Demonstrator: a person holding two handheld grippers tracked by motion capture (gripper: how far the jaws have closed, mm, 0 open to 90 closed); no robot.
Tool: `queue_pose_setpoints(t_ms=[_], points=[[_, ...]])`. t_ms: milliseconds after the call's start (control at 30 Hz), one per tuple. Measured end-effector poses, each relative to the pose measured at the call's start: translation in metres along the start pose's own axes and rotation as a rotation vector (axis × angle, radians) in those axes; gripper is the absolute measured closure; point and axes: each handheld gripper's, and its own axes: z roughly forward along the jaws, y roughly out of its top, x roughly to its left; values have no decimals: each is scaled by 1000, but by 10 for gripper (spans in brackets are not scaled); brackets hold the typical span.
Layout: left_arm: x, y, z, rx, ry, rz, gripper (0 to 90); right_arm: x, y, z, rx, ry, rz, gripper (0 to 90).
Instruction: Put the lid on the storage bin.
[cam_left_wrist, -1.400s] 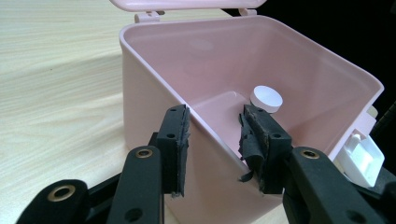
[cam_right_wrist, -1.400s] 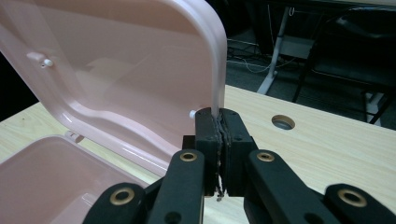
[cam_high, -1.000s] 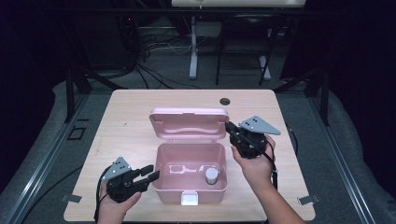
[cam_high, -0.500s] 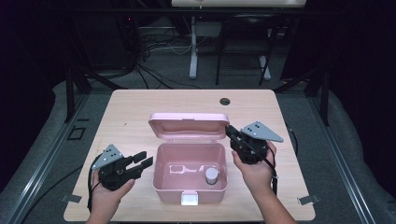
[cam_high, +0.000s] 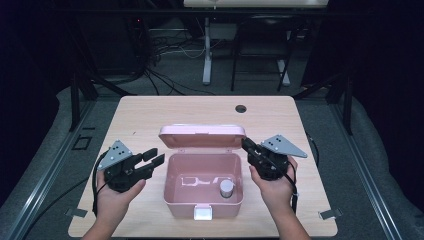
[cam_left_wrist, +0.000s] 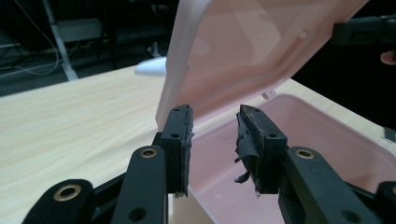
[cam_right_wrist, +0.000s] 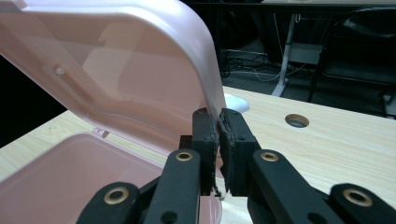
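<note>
High view: right gripper (cam_high: 248, 146) pinches the raised lid (cam_high: 202, 136) of the unlabelled pink plastic box (cam_high: 202, 200); left gripper (cam_high: 152, 159), jaws spread and just closing, holds nothing.

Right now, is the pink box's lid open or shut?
Open. The lid stands raised behind the pink box, its edge pinched by the right gripper.

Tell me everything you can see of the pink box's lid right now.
The lid is glossy pink plastic with rounded corners, a raised rim and a small peg on its inner face. It stands tilted open over the back of the pink box, attached along the rear edge. The right tool pinches its side edge between both pads. The left tool hangs open just in front of the lid's other edge, not touching it.
</note>
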Motion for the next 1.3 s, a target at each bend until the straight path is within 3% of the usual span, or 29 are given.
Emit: queue_pose_setpoints(t_ms=[167,467,833,1300], points=[[3,14,2,-12,40,14,665,1,0,0,-1,1,-2,847],[3,28,8,-25,58,23,681,-1,-2,-2,-1,19,6,837],[-1,35,7,-33,64,38,781,1,-4,-4,-4,18,1,825],[-1,38,7,-32,68,35,815,-6,-4,-12,-9,39,16,759]])
